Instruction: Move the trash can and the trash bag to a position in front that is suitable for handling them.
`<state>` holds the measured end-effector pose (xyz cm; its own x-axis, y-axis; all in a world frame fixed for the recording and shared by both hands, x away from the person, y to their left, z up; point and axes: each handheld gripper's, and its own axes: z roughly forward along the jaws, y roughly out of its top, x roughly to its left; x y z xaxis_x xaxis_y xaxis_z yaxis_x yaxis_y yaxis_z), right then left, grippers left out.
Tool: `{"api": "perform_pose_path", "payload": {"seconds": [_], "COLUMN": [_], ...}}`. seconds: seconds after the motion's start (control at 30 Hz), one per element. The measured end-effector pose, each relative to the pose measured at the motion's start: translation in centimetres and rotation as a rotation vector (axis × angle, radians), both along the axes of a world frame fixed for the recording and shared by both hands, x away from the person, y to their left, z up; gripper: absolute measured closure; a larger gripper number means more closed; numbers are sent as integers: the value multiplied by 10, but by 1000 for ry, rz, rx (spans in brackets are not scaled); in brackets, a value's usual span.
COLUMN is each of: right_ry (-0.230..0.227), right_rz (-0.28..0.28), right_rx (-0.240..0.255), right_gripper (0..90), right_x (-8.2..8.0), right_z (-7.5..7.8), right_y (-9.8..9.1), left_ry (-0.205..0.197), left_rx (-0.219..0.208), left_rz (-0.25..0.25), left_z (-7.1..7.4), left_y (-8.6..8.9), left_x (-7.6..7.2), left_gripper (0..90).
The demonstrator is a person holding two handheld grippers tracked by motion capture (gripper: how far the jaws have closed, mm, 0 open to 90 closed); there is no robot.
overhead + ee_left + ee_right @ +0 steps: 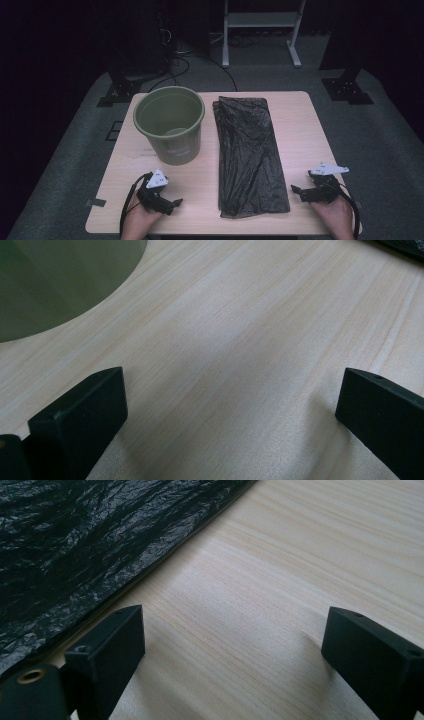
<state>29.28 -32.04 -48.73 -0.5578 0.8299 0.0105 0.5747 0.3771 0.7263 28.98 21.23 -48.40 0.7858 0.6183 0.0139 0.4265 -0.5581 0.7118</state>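
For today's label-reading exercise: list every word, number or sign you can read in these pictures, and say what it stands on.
None can be read.
Green bin: a pale label with a reddish patch on its front wall, too blurred to read.
Grey plates on the left gripper and right gripper: small dark marks, too small to read.
Black bag: no print.

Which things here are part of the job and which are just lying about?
Part of the job:
- green bin, upright on the table
- black bag, flat beside the bin
- left gripper and right gripper, both open, holding nothing

Just lying about:
- white frame and cables on the floor behind
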Motion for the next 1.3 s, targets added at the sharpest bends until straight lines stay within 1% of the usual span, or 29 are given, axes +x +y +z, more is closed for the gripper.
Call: {"api": "perform_pose_path", "payload": {"seconds": [0.1,0.17,0.23,0.27,0.3,0.33,0.37,0.43,0.47,0.57,0.6,0.67,0.73,0.8,0.93,1.03,1.1,1.23,1.3], "right_ry": [6,4,15,18,16,13,7,3,-1,-10,-10,-11,1,7,11,15,21,15,6], "right_rz": [-3,-1,6,8,14,34,41,52,55,75,75,87,92,101,99,101,104,109,115], "right_rx": [-2,-2,29,28,24,26,29,37,45,65,65,82,66,65,64,42,35,17,-1], "right_gripper": [93,145,153,183,263,311,325,381,381,430,430,439,439,440,452,454,463,502,550], "right_x": [0,-1,-2,-2,-4,-5,-6,-6,-6,-6,-6,-5,-4,-2,0,1,1,1,1], "right_z": [1,2,3,3,4,6,7,10,12,16,16,17,15,13,11,10,8,8,8], "right_y": [0,0,1,2,4,6,9,13,15,23,23,26,31,32,35,39,41,45,47], "left_ry": [0,0,0,0,0,0,0,0,0,0,0,0,0,0,0,0,0,0,0], "left_rx": [0,0,1,1,0,0,-1,-1,0,-1,-1,-1,-1,-1,0,0,-1,-1,-1], "left_rz": [0,0,0,4,8,10,11,11,11,11,11,11,11,11,11,11,11,11,11], "left_z": [0,0,0,0,0,0,0,0,0,0,0,0,0,0,0,0,0,0,0], "left_y": [0,0,0,0,0,0,0,0,0,0,0,0,0,0,0,0,0,0,0], "left_x": [0,0,0,0,-1,-1,-1,-1,-1,-1,-1,-1,-1,-1,-1,-1,-1,-1,-1], "left_gripper": [0,0,0,0,0,0,0,0,0,0,0,0,0,0,0,0,0,0,0]}}
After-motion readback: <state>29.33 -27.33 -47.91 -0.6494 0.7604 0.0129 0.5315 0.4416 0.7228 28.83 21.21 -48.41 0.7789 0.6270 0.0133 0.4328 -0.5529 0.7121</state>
